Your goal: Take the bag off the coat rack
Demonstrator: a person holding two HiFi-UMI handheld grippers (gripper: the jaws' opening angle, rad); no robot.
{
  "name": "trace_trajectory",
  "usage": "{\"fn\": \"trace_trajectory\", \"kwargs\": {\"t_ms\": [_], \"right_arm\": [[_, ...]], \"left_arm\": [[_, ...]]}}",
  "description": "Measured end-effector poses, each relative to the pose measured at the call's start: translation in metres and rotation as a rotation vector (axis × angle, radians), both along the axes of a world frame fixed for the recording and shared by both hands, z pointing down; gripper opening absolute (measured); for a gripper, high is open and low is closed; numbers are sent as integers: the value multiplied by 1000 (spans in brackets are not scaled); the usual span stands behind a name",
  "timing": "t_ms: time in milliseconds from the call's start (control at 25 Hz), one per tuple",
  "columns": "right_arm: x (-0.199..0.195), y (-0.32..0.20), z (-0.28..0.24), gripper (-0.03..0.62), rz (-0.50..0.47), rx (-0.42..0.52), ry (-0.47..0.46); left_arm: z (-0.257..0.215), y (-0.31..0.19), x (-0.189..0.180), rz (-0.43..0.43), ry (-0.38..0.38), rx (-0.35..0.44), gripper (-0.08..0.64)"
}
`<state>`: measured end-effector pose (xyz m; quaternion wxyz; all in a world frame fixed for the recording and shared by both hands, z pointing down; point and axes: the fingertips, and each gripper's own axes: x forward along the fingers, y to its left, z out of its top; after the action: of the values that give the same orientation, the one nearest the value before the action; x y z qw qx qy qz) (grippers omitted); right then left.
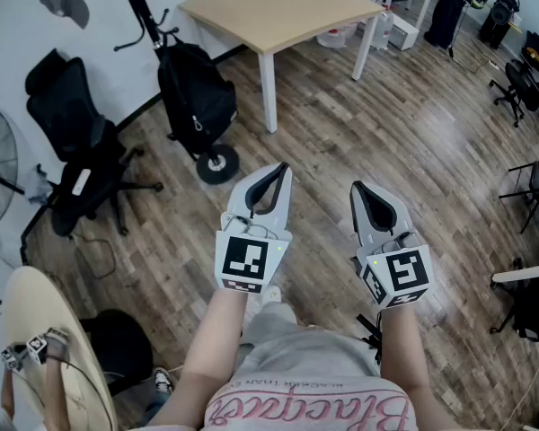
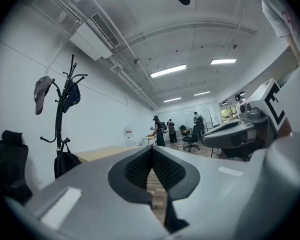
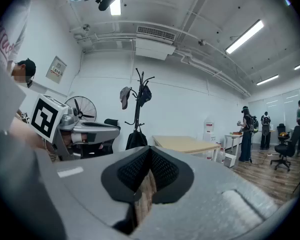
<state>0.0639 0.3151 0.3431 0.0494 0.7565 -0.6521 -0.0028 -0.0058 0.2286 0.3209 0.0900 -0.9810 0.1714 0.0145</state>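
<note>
At the bottom centre of the head view, the person is wearing a pale shirt [image 1: 310,409] with pink script lettering. The left gripper [image 1: 281,169] and right gripper [image 1: 356,188] are showing light grey shells and black ribbed linings inside the jaws. Each is bearing a marker cube [image 1: 249,260] printed with black-and-white squares.

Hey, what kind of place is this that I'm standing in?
Most likely an open-plan office or lab workspace. There's a light wooden table on wood-look flooring, a black swivel chair, a coat rack with a black bag by the white wall, and strip lights overhead.
</note>
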Motion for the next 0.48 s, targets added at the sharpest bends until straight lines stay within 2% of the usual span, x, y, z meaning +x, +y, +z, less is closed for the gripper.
{"fn": "trace_trajectory", "kwargs": {"t_ms": [240,480], "right_arm": [[0,-13,-7,1,0,-4,34],[-1,-50,-6,2,17,-16,55]], "left_arm": [[4,-18,-6,-24,-19,-23,12],[2,-61,-14,-39,-12,-22,12]]}}
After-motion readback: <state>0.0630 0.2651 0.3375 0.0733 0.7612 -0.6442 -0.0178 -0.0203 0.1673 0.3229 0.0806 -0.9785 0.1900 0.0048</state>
